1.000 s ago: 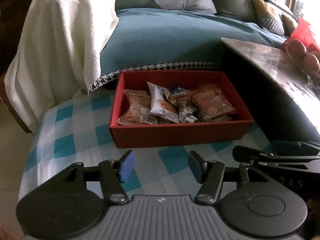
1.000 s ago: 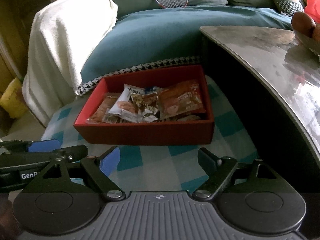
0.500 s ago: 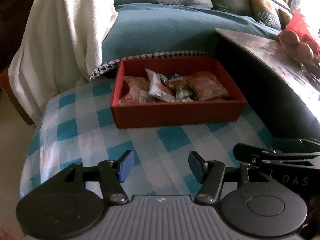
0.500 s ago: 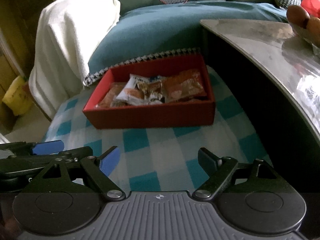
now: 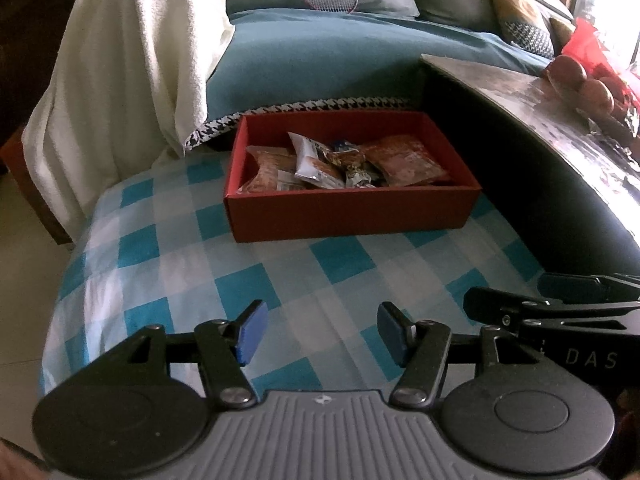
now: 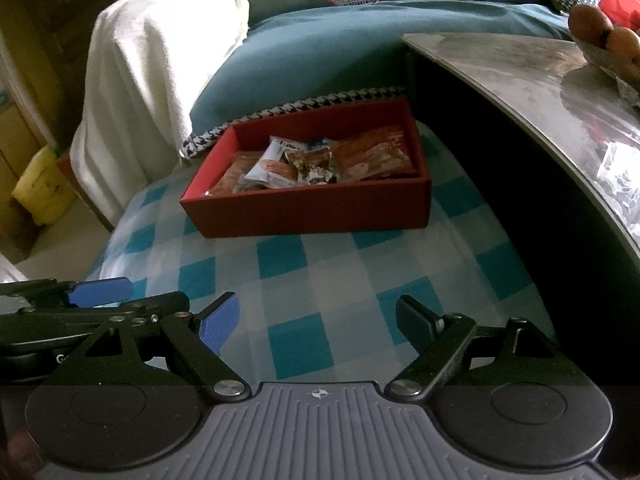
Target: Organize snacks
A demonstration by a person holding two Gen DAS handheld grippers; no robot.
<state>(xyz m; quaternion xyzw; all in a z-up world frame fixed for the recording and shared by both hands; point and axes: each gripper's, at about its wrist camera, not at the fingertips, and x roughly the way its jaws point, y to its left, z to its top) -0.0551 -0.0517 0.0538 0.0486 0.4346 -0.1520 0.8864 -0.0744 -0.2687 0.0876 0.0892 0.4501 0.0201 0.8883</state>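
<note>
Jaws of both the left gripper and the right gripper stand wide apart and hold nothing, hovering side by side over the checked cloth. All the snack packets lie heaped in the red box, well apart from both grippers. If sorting goes on, crinkly overlapping wrappers could slip or come up in pairs, and a push on the light box may slide it on the cloth.

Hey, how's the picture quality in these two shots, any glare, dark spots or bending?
Left wrist view: window glare whitens the top right, the table top bends from fisheye, the red box reads clearly. Right wrist view: bright reflection on the table top, its side in deep shadow, corners blurred.
</note>
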